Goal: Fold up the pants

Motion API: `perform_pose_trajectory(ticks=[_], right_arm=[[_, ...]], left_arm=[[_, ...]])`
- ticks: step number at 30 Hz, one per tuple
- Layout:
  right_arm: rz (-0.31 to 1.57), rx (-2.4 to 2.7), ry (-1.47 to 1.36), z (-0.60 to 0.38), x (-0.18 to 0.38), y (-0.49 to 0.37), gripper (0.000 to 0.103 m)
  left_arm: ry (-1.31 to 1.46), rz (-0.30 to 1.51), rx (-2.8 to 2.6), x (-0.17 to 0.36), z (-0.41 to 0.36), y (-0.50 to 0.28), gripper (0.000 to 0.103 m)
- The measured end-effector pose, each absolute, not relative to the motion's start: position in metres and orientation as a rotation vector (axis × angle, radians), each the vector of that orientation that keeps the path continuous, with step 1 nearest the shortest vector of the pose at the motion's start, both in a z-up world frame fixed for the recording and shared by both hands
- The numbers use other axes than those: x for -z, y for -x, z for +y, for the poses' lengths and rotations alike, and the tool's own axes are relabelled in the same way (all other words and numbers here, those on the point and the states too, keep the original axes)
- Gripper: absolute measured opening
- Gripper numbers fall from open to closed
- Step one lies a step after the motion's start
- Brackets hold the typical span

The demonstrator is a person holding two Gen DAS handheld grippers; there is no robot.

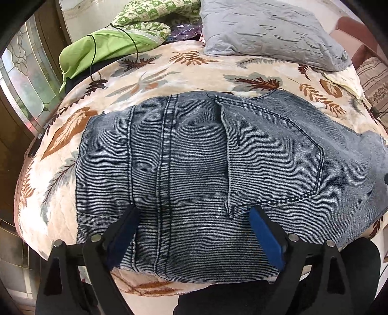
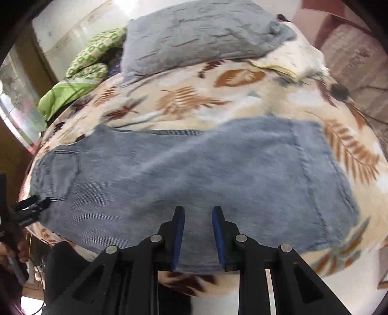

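Leaf-print bedspread (image 1: 150,80) carries our folded jeans (image 1: 194,157), lying below the grey pillow (image 1: 269,31); our left gripper (image 1: 194,213) gapes wide above them, our right gripper (image 2: 198,213) narrowly parted, both empty.

— What colour are the folded denim pants (image 1: 194,164)?

— Washed blue-grey, with fine ribbed streaks and darker blue stitching down the seams and round the back pocket.

— And the plush bed blanket (image 1: 150,72) under them?

— Cream, printed with rust-orange, brown and grey-blue leaves.

— At its far edge?

— A crinkled plain grey pillow (image 1: 271,31); toward the far left corner, a lime-green cloth (image 1: 101,48) and a green-and-white checked quilt (image 1: 145,14).

— The left gripper (image 1: 194,210)?

— Black, with blue pads; the right gripper (image 2: 198,210) likewise.
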State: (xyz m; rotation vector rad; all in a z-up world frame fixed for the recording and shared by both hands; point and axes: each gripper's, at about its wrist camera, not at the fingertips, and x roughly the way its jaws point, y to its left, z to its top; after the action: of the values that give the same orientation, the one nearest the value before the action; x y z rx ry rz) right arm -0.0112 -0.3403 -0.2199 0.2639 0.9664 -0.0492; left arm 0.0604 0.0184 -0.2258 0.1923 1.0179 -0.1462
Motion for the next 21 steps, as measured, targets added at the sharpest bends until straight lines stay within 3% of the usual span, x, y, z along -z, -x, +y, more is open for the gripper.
perform_pose_trajectory(ticks=[4,21], right_arm=[[0.982,-0.003,-0.276,-0.314,0.223,-0.004,0.027],[1.047,0.004,-0.19,-0.282,0.239,-0.006,0.027]], left_arm=[[-0.197,1.042,0.177,0.231,0.016,-0.059,0.103],[-0.201,1.042,0.169,0.224,0.015,-0.048,0.103]])
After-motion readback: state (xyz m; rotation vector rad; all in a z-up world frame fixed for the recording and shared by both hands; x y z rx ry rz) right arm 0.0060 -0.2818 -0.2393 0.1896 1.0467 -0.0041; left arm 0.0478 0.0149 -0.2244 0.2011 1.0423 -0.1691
